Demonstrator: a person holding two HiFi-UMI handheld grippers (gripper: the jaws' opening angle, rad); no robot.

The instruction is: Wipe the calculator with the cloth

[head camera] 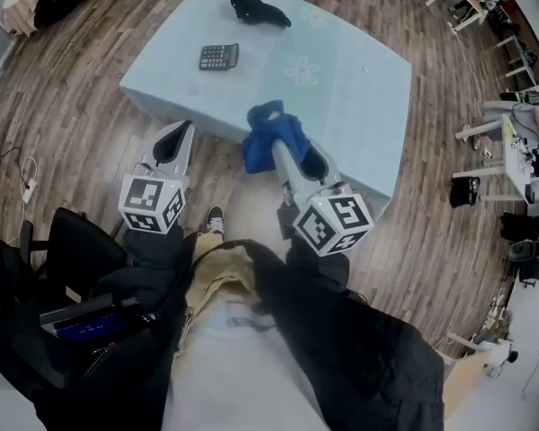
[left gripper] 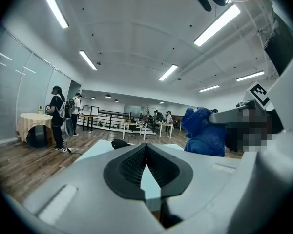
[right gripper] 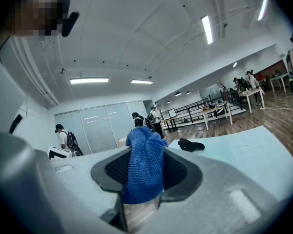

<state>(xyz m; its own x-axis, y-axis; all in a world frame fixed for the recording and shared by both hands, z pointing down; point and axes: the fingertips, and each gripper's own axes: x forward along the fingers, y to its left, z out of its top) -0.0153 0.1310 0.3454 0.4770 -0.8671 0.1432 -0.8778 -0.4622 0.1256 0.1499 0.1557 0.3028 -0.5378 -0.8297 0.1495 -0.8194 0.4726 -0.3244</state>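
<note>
The pale blue worktop point(head camera: 359, 88) stands on a wood floor point(head camera: 72, 115). On it lie a calculator point(head camera: 218, 57) and, well apart at the far edge, a black bundle point(head camera: 259, 8), perhaps fabric.

Wears a black jacket point(head camera: 368, 348) with black sleeves point(head camera: 153, 245) down to both wrists, tan trousers point(head camera: 217, 277) and a dark shoe point(head camera: 215, 219) with white trim. Shows pale grey, tapering shells on the left gripper point(head camera: 181, 131) and right gripper point(head camera: 286, 155), with black ribbed pads point(left gripper: 129, 167) lining the jaws. Bears a white cube point(head camera: 151, 205) with black square markers at each gripper's rear.
</note>
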